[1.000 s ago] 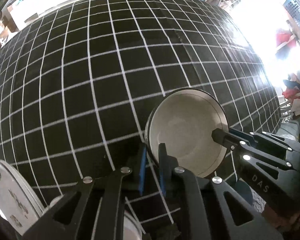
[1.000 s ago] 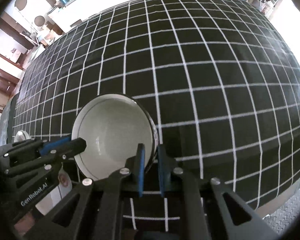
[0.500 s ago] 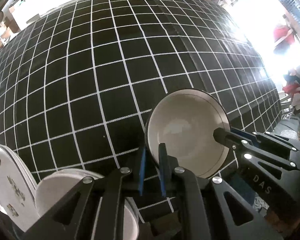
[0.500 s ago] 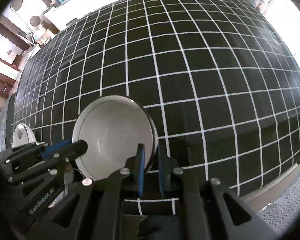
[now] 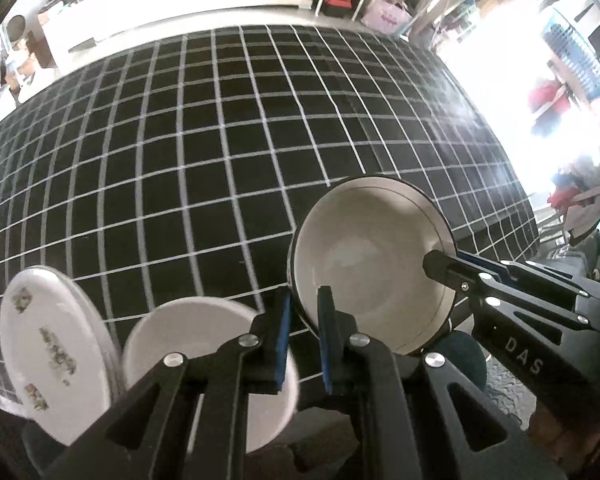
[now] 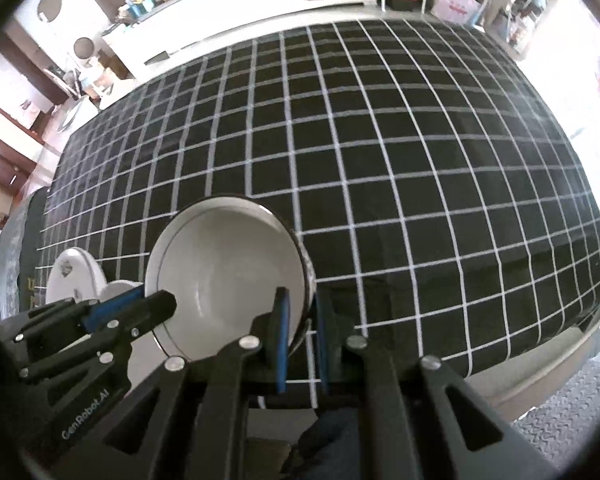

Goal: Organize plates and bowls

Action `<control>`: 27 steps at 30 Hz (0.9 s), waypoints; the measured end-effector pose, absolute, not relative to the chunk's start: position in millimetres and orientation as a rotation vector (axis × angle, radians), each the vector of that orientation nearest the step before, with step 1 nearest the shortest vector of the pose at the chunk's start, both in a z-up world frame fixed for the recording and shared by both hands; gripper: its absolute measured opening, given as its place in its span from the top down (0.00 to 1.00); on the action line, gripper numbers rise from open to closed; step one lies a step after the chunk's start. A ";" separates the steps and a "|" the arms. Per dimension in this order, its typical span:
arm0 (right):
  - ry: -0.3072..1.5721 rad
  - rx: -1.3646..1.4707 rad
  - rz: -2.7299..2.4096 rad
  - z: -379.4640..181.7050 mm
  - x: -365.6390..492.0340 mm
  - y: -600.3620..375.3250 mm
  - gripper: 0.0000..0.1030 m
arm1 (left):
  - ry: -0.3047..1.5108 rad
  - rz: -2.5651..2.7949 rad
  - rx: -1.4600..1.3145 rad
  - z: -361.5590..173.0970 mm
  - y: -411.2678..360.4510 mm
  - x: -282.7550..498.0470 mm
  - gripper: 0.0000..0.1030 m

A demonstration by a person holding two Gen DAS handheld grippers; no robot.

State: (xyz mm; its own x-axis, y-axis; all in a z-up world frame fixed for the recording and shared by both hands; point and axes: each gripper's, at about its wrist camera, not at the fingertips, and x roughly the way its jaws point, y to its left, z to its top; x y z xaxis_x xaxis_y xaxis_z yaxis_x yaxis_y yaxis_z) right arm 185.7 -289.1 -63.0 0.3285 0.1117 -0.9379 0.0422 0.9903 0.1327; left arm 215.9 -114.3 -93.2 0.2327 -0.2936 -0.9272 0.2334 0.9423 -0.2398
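Note:
A white bowl with a dark rim is held in the air above the black checked tablecloth. My left gripper is shut on its left rim. My right gripper is shut on its right rim; the bowl also shows in the right wrist view. Each gripper shows in the other's view, the right one and the left one. A plain white bowl and a white patterned plate stand at the lower left.
The patterned plate also shows in the right wrist view. The table's front edge runs at the lower right. A white counter with clutter stands beyond the table's far side.
Both grippers have lifted the bowl and drawn back toward the near edge. The white bowl and the patterned plate have come further into the left wrist view.

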 end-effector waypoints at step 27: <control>1.297 0.042 0.169 -82.6 162.4 -181.1 0.85 | 1.302 -0.241 -0.100 -97.8 -8.0 155.4 0.89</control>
State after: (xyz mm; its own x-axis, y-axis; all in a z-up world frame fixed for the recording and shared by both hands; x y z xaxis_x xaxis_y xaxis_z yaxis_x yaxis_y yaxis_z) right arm 162.4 -181.1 -82.6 0.2601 0.1483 -0.9541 -0.1010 0.9869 0.1258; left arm 155.4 -8.0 -97.8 0.2449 -0.2324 -0.9413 0.1203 0.9706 -0.2084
